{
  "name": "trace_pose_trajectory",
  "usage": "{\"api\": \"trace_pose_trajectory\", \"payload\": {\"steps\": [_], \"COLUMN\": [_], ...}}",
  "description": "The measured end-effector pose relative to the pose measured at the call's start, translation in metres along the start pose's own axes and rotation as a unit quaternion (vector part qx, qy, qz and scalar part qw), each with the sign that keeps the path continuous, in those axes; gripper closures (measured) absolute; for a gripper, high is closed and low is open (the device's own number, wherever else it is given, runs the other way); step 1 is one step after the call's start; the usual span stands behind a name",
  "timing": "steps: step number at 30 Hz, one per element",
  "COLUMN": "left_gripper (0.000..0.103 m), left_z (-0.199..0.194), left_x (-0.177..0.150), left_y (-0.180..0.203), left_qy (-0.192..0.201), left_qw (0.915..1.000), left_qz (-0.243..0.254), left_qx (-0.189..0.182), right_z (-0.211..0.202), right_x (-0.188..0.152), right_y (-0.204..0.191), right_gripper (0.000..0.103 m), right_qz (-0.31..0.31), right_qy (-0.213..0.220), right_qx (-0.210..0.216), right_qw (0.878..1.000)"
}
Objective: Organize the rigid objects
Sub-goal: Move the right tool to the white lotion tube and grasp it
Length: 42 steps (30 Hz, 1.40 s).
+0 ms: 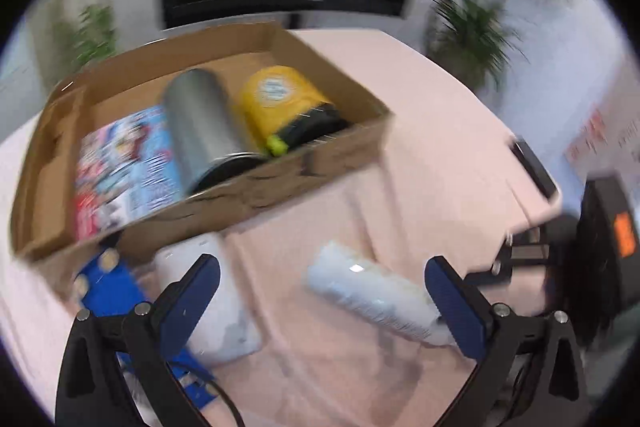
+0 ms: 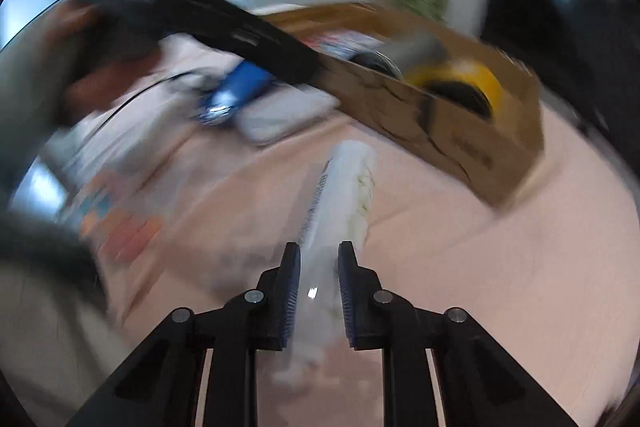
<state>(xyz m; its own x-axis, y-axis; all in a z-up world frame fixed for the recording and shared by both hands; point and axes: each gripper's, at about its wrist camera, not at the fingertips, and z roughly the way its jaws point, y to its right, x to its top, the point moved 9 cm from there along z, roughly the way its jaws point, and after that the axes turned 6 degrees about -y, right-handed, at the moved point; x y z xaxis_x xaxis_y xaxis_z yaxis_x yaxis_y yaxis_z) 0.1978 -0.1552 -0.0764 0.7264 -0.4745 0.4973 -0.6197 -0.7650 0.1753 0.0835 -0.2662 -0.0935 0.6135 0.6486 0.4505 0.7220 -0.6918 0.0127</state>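
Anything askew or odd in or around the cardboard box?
The grey metal cylinder lies on its side in the cardboard box, slanted across the colourful printed packet beside the yellow container. No spill or damage visible; the frames are blurred.

Matt brown cardboard box [image 1: 340, 151]; brushed grey metal canister [image 1: 200, 123] (satin sheen); glossy yellow plastic tub [image 1: 276, 95].
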Motion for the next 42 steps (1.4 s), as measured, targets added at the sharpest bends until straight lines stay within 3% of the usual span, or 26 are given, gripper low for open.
{"api": "trace_pose_trajectory", "payload": {"steps": [2,5,7,8,10,13,16,18,19,20,25,28,31,34,37,40,41,42], "left_gripper": [0.002,0.011,0.015,0.017,0.033,0.034,0.034,0.034,0.034,0.034,0.034,0.036,0.036,0.037,0.037,0.037,0.037,0.036], "left_z": [0.014,0.037,0.052,0.058,0.07,0.075,0.073,0.07,0.069,0.069,0.064,0.059,0.056,0.048,0.043,0.034,0.03,0.028], "left_x": [0.0,0.0,0.001,0.0,-0.007,-0.019,-0.024,-0.023,-0.023,-0.023,-0.034,-0.032,-0.041,-0.061,-0.062,-0.038,-0.03,-0.023], "left_y": [0.017,0.039,0.044,0.042,0.032,0.017,0.006,-0.003,-0.007,-0.01,-0.012,-0.014,-0.003,0.034,0.051,0.037,0.031,0.025], "left_qy": [-0.02,-0.046,-0.065,-0.079,-0.112,-0.14,-0.141,-0.139,-0.138,-0.14,-0.145,-0.144,-0.162,-0.186,-0.181,-0.154,-0.143,-0.133], "left_qw": [0.9985,0.9922,0.9873,0.9856,0.9833,0.9827,0.9845,0.986,0.9866,0.9868,0.986,0.9861,0.9814,0.9645,0.9633,0.9711,0.9735,0.9754], "left_qz": [0.046,0.106,0.136,0.142,0.139,0.114,0.095,0.085,0.08,0.075,0.065,0.027,0.031,0.06,0.074,0.02,0.006,-0.006], "left_qx": [-0.023,-0.046,-0.051,-0.046,-0.037,-0.044,-0.043,-0.037,-0.034,-0.032,-0.053,-0.079,-0.099,-0.177,-0.184,-0.182,-0.178,-0.176], "right_z": [-0.006,-0.009,-0.023,-0.034,-0.041,-0.04,-0.029,-0.008,0.004,0.011,0.005,-0.001,-0.004,-0.02,-0.034,-0.045,-0.047,-0.047], "right_x": [-0.012,-0.027,-0.031,-0.031,-0.031,-0.027,-0.015,-0.007,-0.004,-0.006,-0.01,-0.018,-0.03,-0.044,-0.057,-0.058,-0.055,-0.053], "right_y": [0.023,0.065,0.073,0.065,0.033,-0.026,-0.055,-0.06,-0.056,-0.054,-0.037,-0.012,0.034,0.113,0.158,0.164,0.16,0.159], "right_gripper": [0.087,0.081,0.069,0.063,0.04,0.039,0.041,0.046,0.057,0.059,0.062,0.063,0.066,0.076,0.075,0.069,0.064,0.048], "right_qz": [-0.018,0.067,0.138,0.165,0.179,0.142,0.136,0.125,0.112,0.104,0.031,0.023,0.018,0.112,0.224,0.335,0.376,0.406], "right_qy": [-0.026,-0.076,-0.061,-0.04,-0.027,-0.024,-0.01,-0.016,-0.028,-0.038,-0.051,-0.063,-0.092,-0.105,-0.096,-0.052,-0.033,-0.021], "right_qx": [-0.046,-0.076,-0.039,0.004,0.088,0.161,0.18,0.132,0.085,0.069,0.033,0.023,-0.041,-0.125,-0.14,-0.035,0.015,0.044], "right_qw": [0.998,0.992,0.988,0.985,0.98,0.976,0.974,0.983,0.99,0.991,0.998,0.997,0.995,0.98,0.96,0.94,0.926,0.913]}}
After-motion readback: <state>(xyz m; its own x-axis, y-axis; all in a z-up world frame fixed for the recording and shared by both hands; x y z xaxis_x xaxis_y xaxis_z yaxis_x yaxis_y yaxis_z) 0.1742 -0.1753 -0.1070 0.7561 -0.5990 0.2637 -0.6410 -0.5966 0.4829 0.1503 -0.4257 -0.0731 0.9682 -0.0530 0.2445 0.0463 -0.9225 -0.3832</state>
